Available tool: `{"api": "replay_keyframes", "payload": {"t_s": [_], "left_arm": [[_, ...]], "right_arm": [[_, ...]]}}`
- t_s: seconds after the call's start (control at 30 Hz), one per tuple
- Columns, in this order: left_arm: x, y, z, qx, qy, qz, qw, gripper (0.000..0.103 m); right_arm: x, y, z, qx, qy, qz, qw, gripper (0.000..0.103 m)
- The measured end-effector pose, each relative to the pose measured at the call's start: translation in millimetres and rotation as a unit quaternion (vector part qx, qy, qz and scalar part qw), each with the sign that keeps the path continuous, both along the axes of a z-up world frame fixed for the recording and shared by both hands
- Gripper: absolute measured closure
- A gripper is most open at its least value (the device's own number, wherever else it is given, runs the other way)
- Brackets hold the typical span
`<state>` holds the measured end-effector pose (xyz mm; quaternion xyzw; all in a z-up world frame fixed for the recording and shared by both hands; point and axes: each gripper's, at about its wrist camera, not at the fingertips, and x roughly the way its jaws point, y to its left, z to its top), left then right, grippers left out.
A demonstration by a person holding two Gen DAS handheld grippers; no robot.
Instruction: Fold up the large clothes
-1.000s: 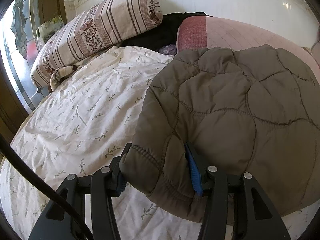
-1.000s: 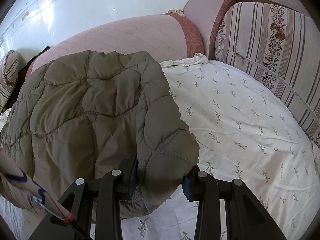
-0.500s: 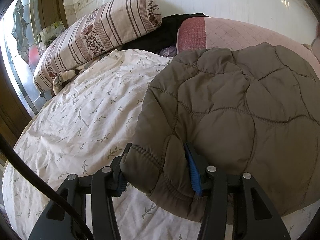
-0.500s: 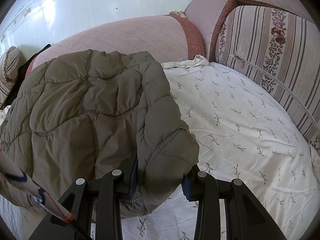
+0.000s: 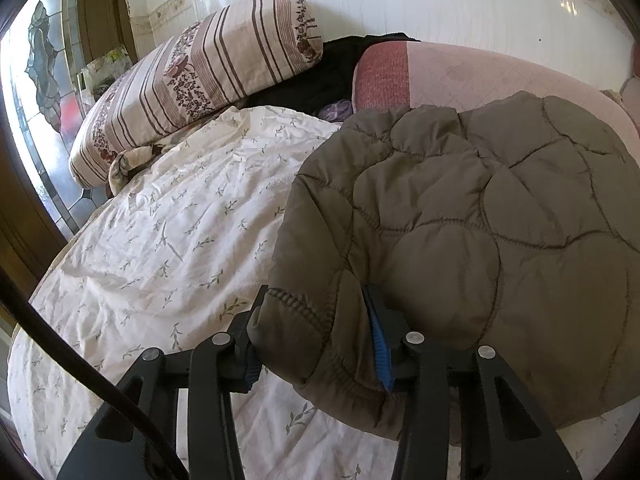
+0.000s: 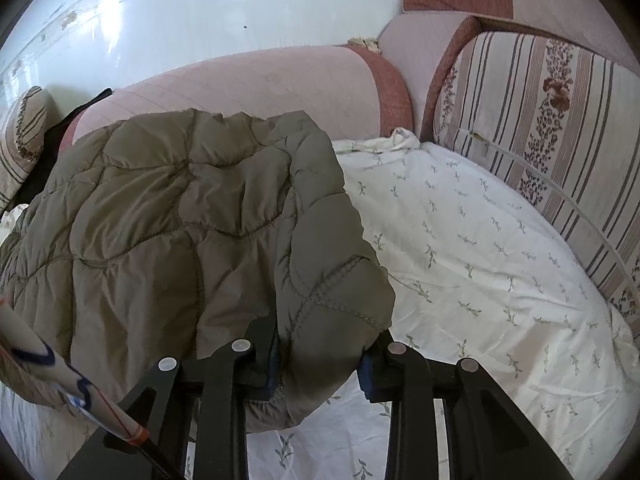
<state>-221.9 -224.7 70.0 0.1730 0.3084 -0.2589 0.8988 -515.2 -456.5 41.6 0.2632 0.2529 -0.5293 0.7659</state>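
An olive-brown quilted jacket [image 5: 480,232] lies spread on a bed with a white leaf-print sheet [image 5: 168,240]. My left gripper [image 5: 316,340] is shut on the jacket's near left corner, the padded hem bunched between its blue-padded fingers. In the right wrist view the same jacket [image 6: 160,220] fills the left half, and my right gripper [image 6: 320,364] is shut on its near right corner, which folds over the fingers. Both corners are held slightly above the sheet [image 6: 480,260].
A striped floral bolster [image 5: 200,76] lies at the far left, a pink cushion [image 5: 460,76] behind the jacket with dark clothing [image 5: 320,76] beside it. Another striped cushion [image 6: 552,120] lines the right side. A stained-glass window [image 5: 40,80] is far left.
Both grippers keep their hold on the jacket corners. The views shift slightly, as if both grippers have moved back and up a little; the jacket's shape is nearly the same.
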Motion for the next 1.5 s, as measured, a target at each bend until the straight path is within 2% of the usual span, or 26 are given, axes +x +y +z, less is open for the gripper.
{"api": "replay_keyframes", "payload": {"t_s": [0.3,0.43,0.63,0.7,0.73,0.77,0.83,0.87,0.97,1.03,1.13,1.2,1.3,1.37,1.4,1.43,1.5], "left_arm": [[-11,16,24,-0.025,0.013,-0.003,0.9996,0.064],[-22,28,39,-0.035,0.002,-0.008,0.9994,0.064],[-37,65,63,-0.068,0.009,-0.011,0.9976,0.065],[-46,83,71,-0.075,-0.001,-0.006,0.9971,0.066],[-50,89,74,-0.076,-0.011,-0.002,0.9971,0.078],[-60,100,82,-0.076,-0.046,0.008,0.9960,0.093],[-77,117,94,-0.080,-0.095,0.011,0.9922,0.093],[-80,123,95,-0.079,-0.098,0.015,0.9920,0.093],[-81,147,79,-0.072,-0.047,0.017,0.9961,0.093],[-76,155,62,-0.057,-0.019,0.025,0.9979,0.093],[-67,157,47,-0.055,0.026,0.014,0.9980,0.092],[-66,156,39,-0.045,0.027,0.017,0.9985,0.091],[-64,148,29,-0.037,0.034,0.011,0.9987,0.082],[-66,140,23,-0.028,0.038,0.002,0.9989,0.081],[-69,136,20,-0.024,0.041,-0.004,0.9989,0.081],[-72,132,20,-0.024,0.040,-0.010,0.9989,0.081],[-78,128,21,-0.028,0.036,-0.023,0.9987,0.076]], "right_arm": [[-18,19,23,-0.017,-0.008,0.007,1.000,0.073],[-29,31,36,-0.026,-0.017,0.011,0.999,0.074],[-52,56,58,-0.040,-0.039,0.016,0.998,0.074],[-58,69,64,-0.047,-0.044,0.017,0.998,0.074],[-61,76,66,-0.049,-0.046,0.020,0.998,0.074],[-64,83,66,-0.049,-0.048,0.023,0.997,0.074],[-68,99,64,-0.043,-0.056,0.036,0.997,0.074],[-69,109,60,-0.035,-0.049,0.039,0.997,0.074],[-73,124,48,-0.025,-0.039,0.033,0.998,0.074],[-81,126,35,-0.003,-0.038,0.030,0.999,0.074],[-91,120,15,0.036,-0.050,0.020,0.998,0.074],[-91,113,-1,0.060,-0.046,0.015,0.997,0.073],[-87,100,-31,0.098,-0.031,0.002,0.995,0.062],[-89,96,-40,0.105,-0.023,-0.003,0.994,0.047],[-94,95,-39,0.110,-0.030,-0.009,0.993,0.042],[-102,94,-37,0.121,-0.041,-0.015,0.992,0.034],[-123,97,-31,0.136,-0.071,-0.034,0.988,0.032]]}}
